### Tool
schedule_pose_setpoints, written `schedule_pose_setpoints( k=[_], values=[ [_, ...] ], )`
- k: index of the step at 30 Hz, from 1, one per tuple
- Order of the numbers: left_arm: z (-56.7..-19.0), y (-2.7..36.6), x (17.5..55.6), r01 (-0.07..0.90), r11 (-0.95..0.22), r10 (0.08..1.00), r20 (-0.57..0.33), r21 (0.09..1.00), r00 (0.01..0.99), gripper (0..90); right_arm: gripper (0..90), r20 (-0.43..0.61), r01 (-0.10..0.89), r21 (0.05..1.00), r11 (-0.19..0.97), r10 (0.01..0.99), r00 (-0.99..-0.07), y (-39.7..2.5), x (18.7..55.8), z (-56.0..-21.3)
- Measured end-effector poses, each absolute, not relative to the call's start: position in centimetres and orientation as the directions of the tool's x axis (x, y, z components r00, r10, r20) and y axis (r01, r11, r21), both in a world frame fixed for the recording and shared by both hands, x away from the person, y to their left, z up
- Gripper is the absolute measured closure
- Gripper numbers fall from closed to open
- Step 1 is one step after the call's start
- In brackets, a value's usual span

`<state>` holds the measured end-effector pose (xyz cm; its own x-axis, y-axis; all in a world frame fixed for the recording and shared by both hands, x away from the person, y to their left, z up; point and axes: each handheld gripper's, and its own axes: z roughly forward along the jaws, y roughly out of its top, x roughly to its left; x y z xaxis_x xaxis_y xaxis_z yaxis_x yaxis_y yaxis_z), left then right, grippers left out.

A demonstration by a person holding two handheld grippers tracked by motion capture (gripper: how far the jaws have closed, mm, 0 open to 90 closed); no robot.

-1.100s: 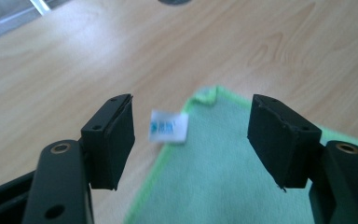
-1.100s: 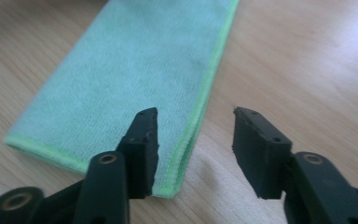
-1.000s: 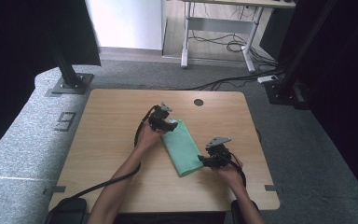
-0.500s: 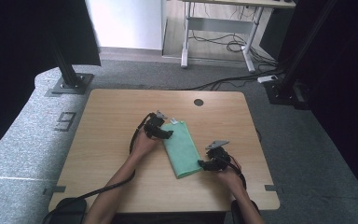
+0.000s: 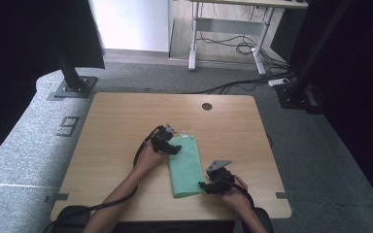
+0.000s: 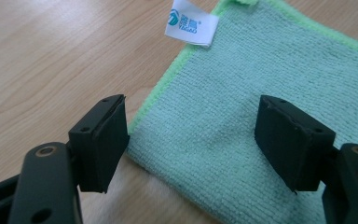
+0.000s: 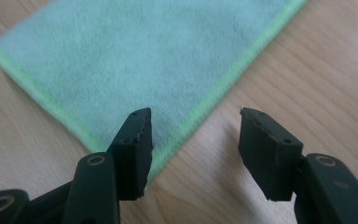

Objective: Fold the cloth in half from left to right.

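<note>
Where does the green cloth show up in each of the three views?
High view: green cloth lies at table centre, between the two tools.
Left gripper view: it covers the right and centre, white label at top.
Right gripper view: it spreads across the upper left.
Shared landmark: the cloth's bright green hem.

wooden table, grey carpet, desk frame
</note>
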<state>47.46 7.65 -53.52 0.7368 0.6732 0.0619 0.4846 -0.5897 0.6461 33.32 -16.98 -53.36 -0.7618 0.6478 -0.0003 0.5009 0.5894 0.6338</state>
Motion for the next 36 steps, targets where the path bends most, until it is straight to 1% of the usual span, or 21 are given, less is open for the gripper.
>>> schedule_pose_setpoints(
  k=[2, 3, 4, 5, 8, 9, 10, 11, 12, 13, 14, 15, 16, 18, 19, 23, 24, 27, 30, 33, 36],
  values=[
    [-53.3, 7.8, 47.2, 0.473, -0.594, 0.667, 0.07, 0.65, 0.741, 24.1, 42.9, 0.026, 0.505, 0.656, 0.561, 0.651, -0.759, -16.9, 33.9, -53.0],
    [-53.1, 8.0, 47.0, 0.475, -0.581, 0.67, 0.057, 0.661, 0.74, 24.1, 42.9, 0.026, 0.505, 0.656, 0.561, 0.651, -0.759, -16.9, 33.9, -53.0],
    [-52.8, 8.2, 46.7, 0.478, -0.563, 0.673, 0.038, 0.674, 0.739, 23.6, 42.7, 0.041, 0.51, 0.67, 0.539, 0.66, -0.75, -16.9, 34.5, -52.8],
    [-52.5, 8.3, 46.0, 0.492, -0.535, 0.672, -0.008, 0.686, 0.741, 21.5, 40.4, 0.043, 0.515, 0.691, 0.508, 0.682, -0.73, -16.6, 36.3, -52.5],
    [-52.9, 8.2, 44.5, 0.484, -0.557, 0.662, 0.009, 0.675, 0.75, 17.3, 40.5, 0.009, 0.508, 0.697, 0.506, 0.702, -0.712, -15.9, 38.9, -52.2],
    [-52.9, 8.2, 44.5, 0.484, -0.557, 0.662, 0.009, 0.675, 0.75, 14.8, 40.5, 0.009, 0.508, 0.697, 0.506, 0.702, -0.712, -15.9, 38.9, -52.2],
    [-53.2, 8.2, 44.0, 0.481, -0.57, 0.661, 0.024, 0.666, 0.75, 14.5, 40.5, 0.009, 0.52, 0.702, 0.487, 0.724, -0.69, -15.5, 40.9, -52.1],
    [-53.4, 8.2, 43.7, 0.482, -0.575, 0.662, 0.031, 0.661, 0.749, 14.5, 40.5, 0.009, 0.52, 0.702, 0.487, 0.724, -0.69, -15.5, 40.9, -52.1],
    [-53.9, 8.2, 43.3, 0.498, -0.583, 0.665, 0.024, 0.642, 0.747, 14.1, 40.3, -0.002, 0.519, 0.707, 0.481, 0.735, -0.678, -15.2, 42.2, -52.0],
    [-53.9, 8.2, 43.3, 0.498, -0.583, 0.665, 0.024, 0.642, 0.747, 14.2, 40.3, -0.002, 0.519, 0.707, 0.481, 0.735, -0.678, -15.2, 42.2, -52.0],
    [-54.2, 8.4, 42.8, 0.505, -0.563, 0.67, 0.005, 0.654, 0.742, 14.3, 39.3, -0.013, 0.516, 0.711, 0.478, 0.742, -0.67, -14.7, 43.5, -51.8],
    [-54.2, 8.4, 42.8, 0.505, -0.563, 0.67, 0.005, 0.654, 0.742, 14.4, 38.8, -0.018, 0.515, 0.712, 0.478, 0.745, -0.666, -14.5, 44.2, -51.8],
    [-54.4, 8.6, 42.5, 0.519, -0.543, 0.677, -0.022, 0.66, 0.736, 14.4, 38.5, -0.024, 0.515, 0.71, 0.48, 0.747, -0.664, -14.3, 44.8, -51.8],
    [-54.5, 8.7, 42.3, 0.521, -0.538, 0.678, -0.027, 0.663, 0.735, 14.5, 38.4, -0.029, 0.513, 0.71, 0.482, 0.748, -0.663, -14.0, 45.4, -51.8],
    [-54.5, 8.8, 42.0, 0.519, -0.541, 0.674, -0.029, 0.661, 0.739, 14.5, 38.3, -0.041, 0.508, 0.709, 0.488, 0.749, -0.661, -13.3, 46.8, -52.0],
    [-54.5, 8.9, 41.8, 0.513, -0.543, 0.669, -0.026, 0.664, 0.742, 14.6, 38.1, -0.056, 0.505, 0.707, 0.496, 0.751, -0.658, -12.5, 48.2, -52.2],
    [-54.5, 9.0, 41.7, 0.511, -0.544, 0.667, -0.026, 0.665, 0.744, 14.6, 38.1, -0.074, 0.508, 0.691, 0.514, 0.75, -0.658, -12.0, 49.3, -52.6],
    [-54.5, 9.0, 41.6, 0.51, -0.544, 0.667, -0.025, 0.667, 0.744, 14.6, 38.1, -0.101, 0.519, 0.675, 0.524, 0.763, -0.639, -11.8, 50.3, -53.2],
    [-54.5, 9.0, 41.6, 0.509, -0.545, 0.667, -0.023, 0.666, 0.744, 14.6, 38.1, -0.099, 0.533, 0.675, 0.51, 0.778, -0.62, -12.2, 50.9, -53.4],
    [-54.5, 9.0, 41.7, 0.506, -0.547, 0.665, -0.022, 0.667, 0.747, 14.6, 36.4, -0.068, 0.55, 0.687, 0.474, 0.796, -0.601, -12.7, 51.5, -53.8],
    [-54.5, 9.1, 41.7, 0.505, -0.548, 0.663, -0.021, 0.667, 0.748, 14.5, 35.8, -0.065, 0.552, 0.69, 0.469, 0.799, -0.598, -12.9, 51.6, -53.8]
  ],
)
